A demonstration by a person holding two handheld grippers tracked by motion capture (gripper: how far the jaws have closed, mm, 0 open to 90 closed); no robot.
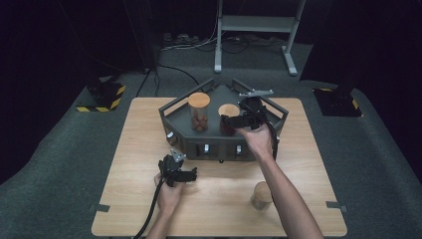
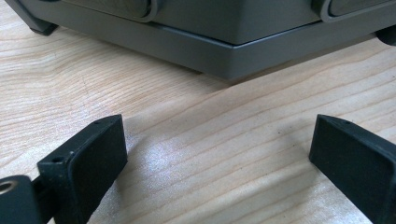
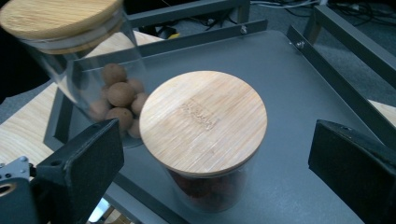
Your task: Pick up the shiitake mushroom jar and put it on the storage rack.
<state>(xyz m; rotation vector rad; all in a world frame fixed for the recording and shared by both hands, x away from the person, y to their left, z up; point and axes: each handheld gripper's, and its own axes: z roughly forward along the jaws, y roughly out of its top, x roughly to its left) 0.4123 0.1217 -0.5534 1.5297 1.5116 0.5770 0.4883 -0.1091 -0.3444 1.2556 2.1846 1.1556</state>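
The right hand-held gripper (image 3: 212,172) hangs wide open above a bamboo-lidded glass jar (image 3: 203,122) on the grey metal tray (image 3: 299,88); the left hand-held gripper (image 2: 217,163) gapes over the desk (image 2: 210,140) near its front edge.

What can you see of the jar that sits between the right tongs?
The jar is a clear glass cylinder with a round, pale wooden lid that bears a faint stamped mark. Dark reddish round pieces fill it; what they are I cannot tell. It stands upright on the grey tray, close beside a taller jar holding brown balls. The right tongs straddle it, open, with neither pad touching the glass.
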